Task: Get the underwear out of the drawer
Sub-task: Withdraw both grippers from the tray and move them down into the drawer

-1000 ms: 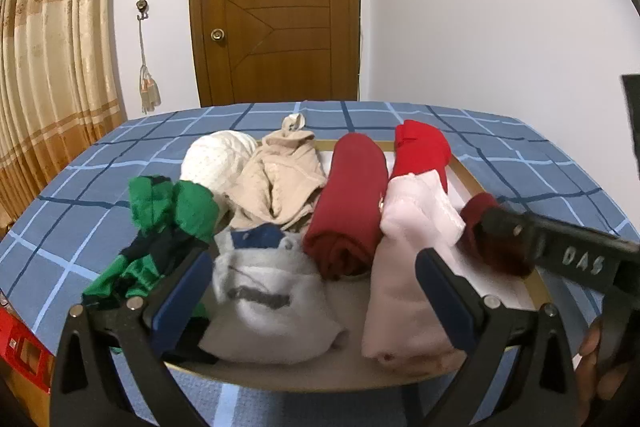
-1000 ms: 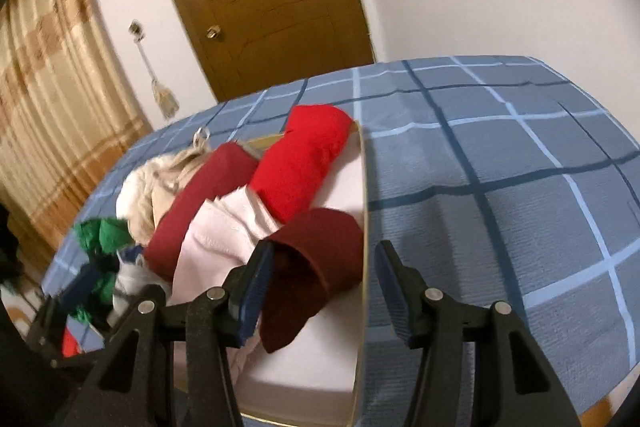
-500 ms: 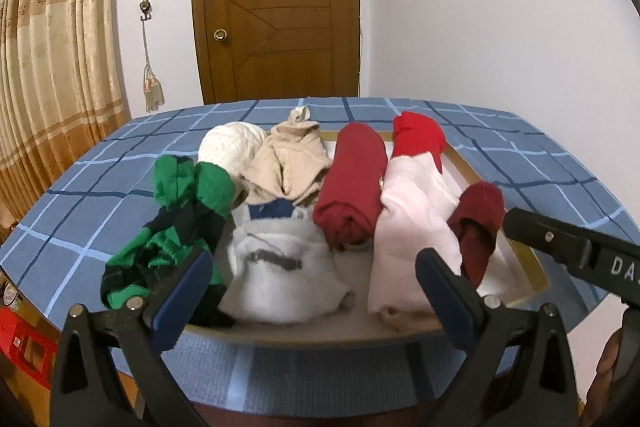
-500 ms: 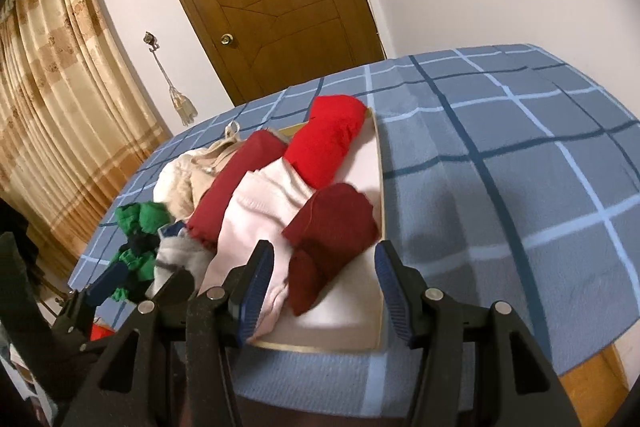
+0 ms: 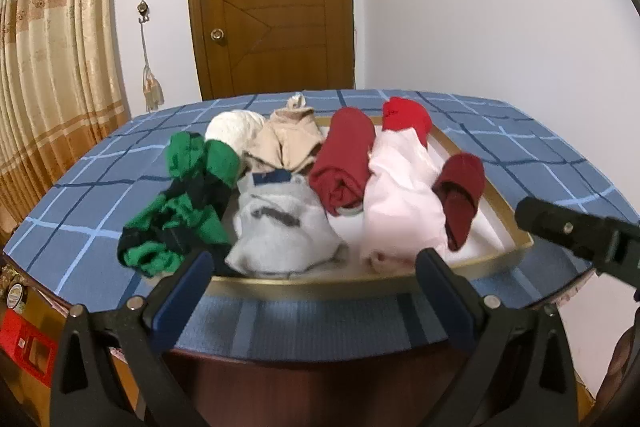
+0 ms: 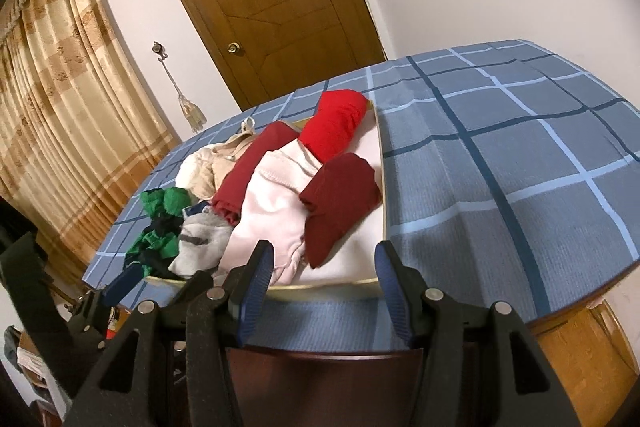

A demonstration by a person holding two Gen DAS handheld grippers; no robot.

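Drawer: the shallow gold-rimmed drawer [image 5: 516,215] sat on the blue checked surface [image 6: 520,155], close to its near edge, packed with rolled and folded underwear.
Underwear: the dark red folded pair [image 6: 340,199] lay at the drawer's right side, touching the pale pink pair [image 6: 272,203]; a grey pair [image 5: 280,227] sat at the near left, and a green-and-black pair [image 5: 180,203] spilled over the left rim.
Your right gripper [image 6: 324,287]: its fingers stood spread with nothing between them, held off the near edge of the surface.
Your left gripper [image 5: 312,291]: its fingers were also spread and empty, just short of the drawer's near rim.
Key relation: the dark red pair lay straight ahead of your right fingers, its long axis running away from you toward the far edge; your right hand looked nearer to it than your left.
Likely next move: you would probably need to reach forward over the near rim.
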